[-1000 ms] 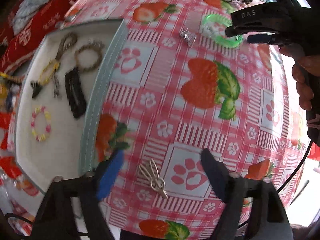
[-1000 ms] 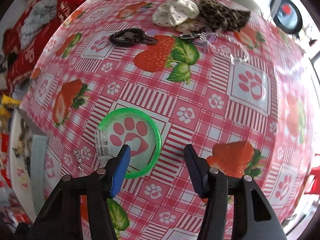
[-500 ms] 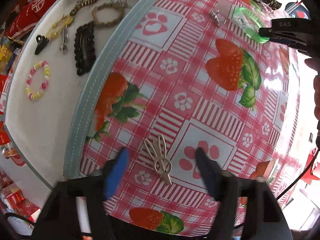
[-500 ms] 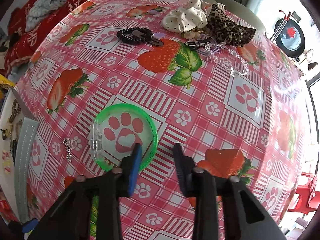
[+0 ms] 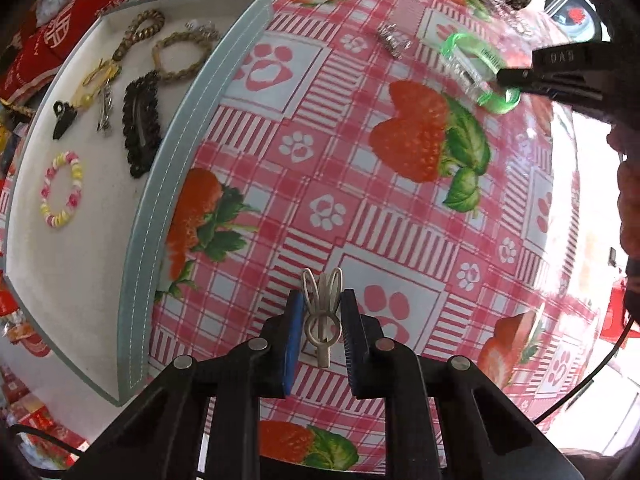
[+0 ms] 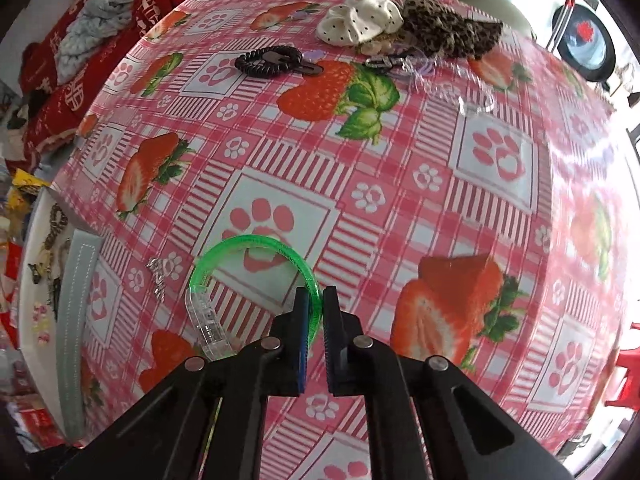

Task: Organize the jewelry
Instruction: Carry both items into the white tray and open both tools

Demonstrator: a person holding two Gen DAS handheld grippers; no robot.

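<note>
My left gripper (image 5: 320, 300) is shut on a silver looped hair clip (image 5: 322, 312) low over the strawberry tablecloth. My right gripper (image 6: 316, 300) is shut on the rim of a green bangle (image 6: 256, 248) with a clear clasp, lifted off the cloth; the bangle also shows in the left wrist view (image 5: 476, 68). A white tray (image 5: 80, 264) with a grey-green stitched rim lies to the left and holds a pastel bead bracelet (image 5: 62, 190), a black barrette (image 5: 140, 124), braided bracelets and small clips.
A small silver claw clip (image 5: 394, 42) lies on the cloth near the bangle. At the table's far side lie a black coil hair tie (image 6: 268, 60), a white dotted scrunchie (image 6: 360, 20), a leopard scrunchie (image 6: 448, 32) and clear beads (image 6: 472, 102).
Both grippers have closed: the left onto the silver hair clip, the right onto the green bangle's rim. The bangle now stands tilted up off the cloth.
</note>
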